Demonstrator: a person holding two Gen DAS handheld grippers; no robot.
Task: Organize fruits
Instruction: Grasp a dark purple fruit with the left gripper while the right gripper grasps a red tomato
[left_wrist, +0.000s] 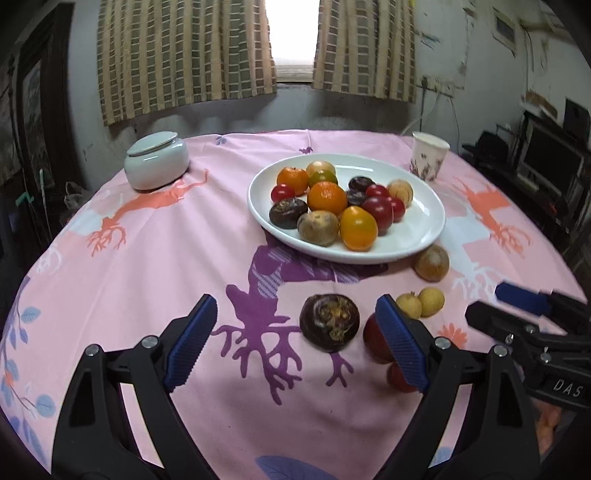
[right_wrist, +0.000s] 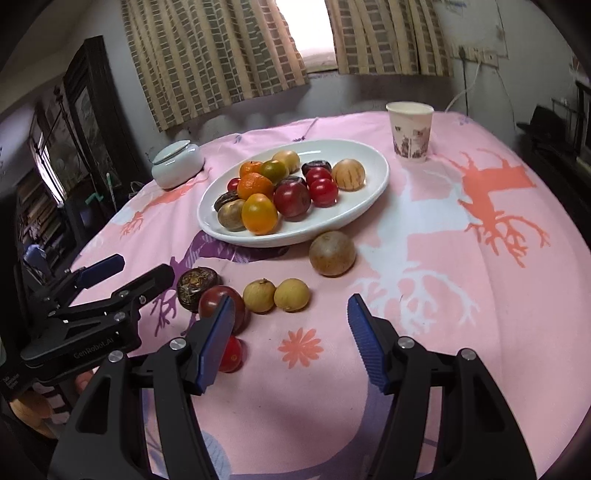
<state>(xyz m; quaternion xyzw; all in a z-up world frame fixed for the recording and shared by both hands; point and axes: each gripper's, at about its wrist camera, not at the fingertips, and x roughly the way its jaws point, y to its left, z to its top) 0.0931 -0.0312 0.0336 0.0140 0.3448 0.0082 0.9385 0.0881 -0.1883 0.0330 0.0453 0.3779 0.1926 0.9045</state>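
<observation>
Left gripper (left_wrist: 295, 332) low over the pink-clothed tabletop (left_wrist: 147, 280), jaws spread wide and holding nothing. Dark brown fruit (left_wrist: 329, 322) on the cloth between the two blue pads, touching neither. Just behind the right-hand pad, a dark red plum (right_wrist: 221, 306) and, nearer the camera, a small red tomato (right_wrist: 231, 354), both partly hidden. Beyond them two small yellow fruits (right_wrist: 277, 295) side by side and touching, then a larger brown round fruit (right_wrist: 332, 253) just beside the rim of the white plate (left_wrist: 424, 236).

On the plate, a heap: oranges (left_wrist: 327, 197), red plums, small tomatoes, brown and tan fruits pressed together.

Right gripper (right_wrist: 291, 328) also hovering over the cloth, jaws wide apart and empty, a printed flower between them.

Farther back, a lidded pale ceramic jar (left_wrist: 157, 160) to the left and a paper cup (right_wrist: 410, 131) to the right, both upright and well apart from the plate.
</observation>
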